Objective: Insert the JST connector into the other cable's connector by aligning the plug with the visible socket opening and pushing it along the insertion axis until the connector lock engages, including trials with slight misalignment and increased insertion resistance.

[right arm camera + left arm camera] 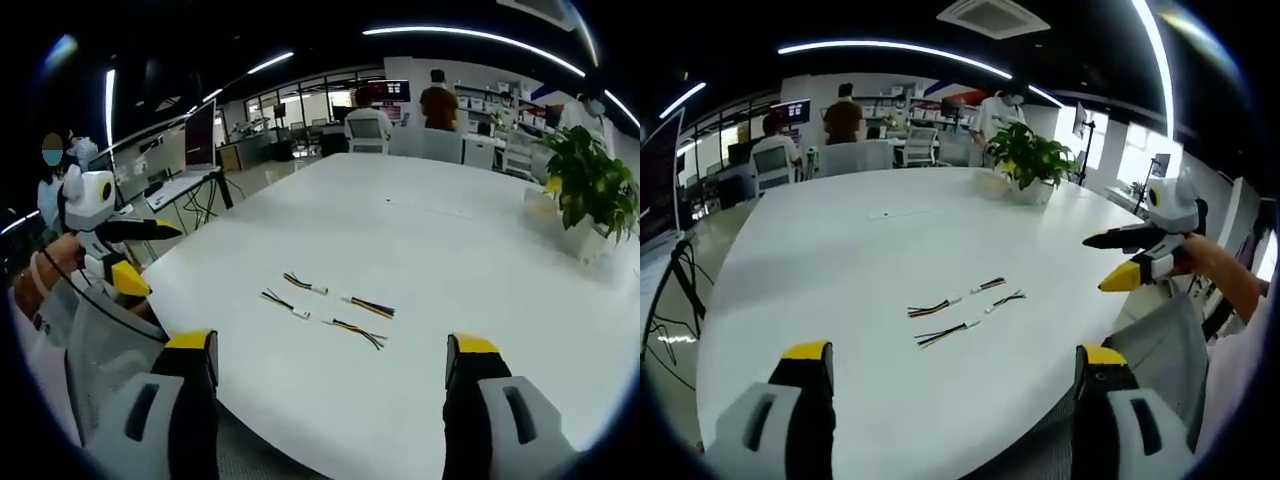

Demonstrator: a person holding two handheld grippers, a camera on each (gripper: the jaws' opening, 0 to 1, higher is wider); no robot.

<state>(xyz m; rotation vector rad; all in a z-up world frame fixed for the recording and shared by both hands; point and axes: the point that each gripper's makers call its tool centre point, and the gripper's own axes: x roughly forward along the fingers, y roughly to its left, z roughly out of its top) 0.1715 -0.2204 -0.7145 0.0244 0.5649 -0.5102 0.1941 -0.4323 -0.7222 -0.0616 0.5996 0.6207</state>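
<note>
Left tongs (954, 365) hang spread wide above the near edge of the white tabletop (840, 250), holding nothing. Four short cables (965, 308) lie loose in a cluster mid-tabletop, ahead of both tongs; their connectors look unmated, though they are too small to be sure. Right tongs (332, 355) are likewise spread and empty. A potted plant (590, 185) stands far right.

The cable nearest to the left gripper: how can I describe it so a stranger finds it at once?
On the big white table, four short wire pieces lie in a small cluster before the potted plant. In the left gripper view, this cable is the lowest one, closest to the camera, with a white connector on its right end.
</note>
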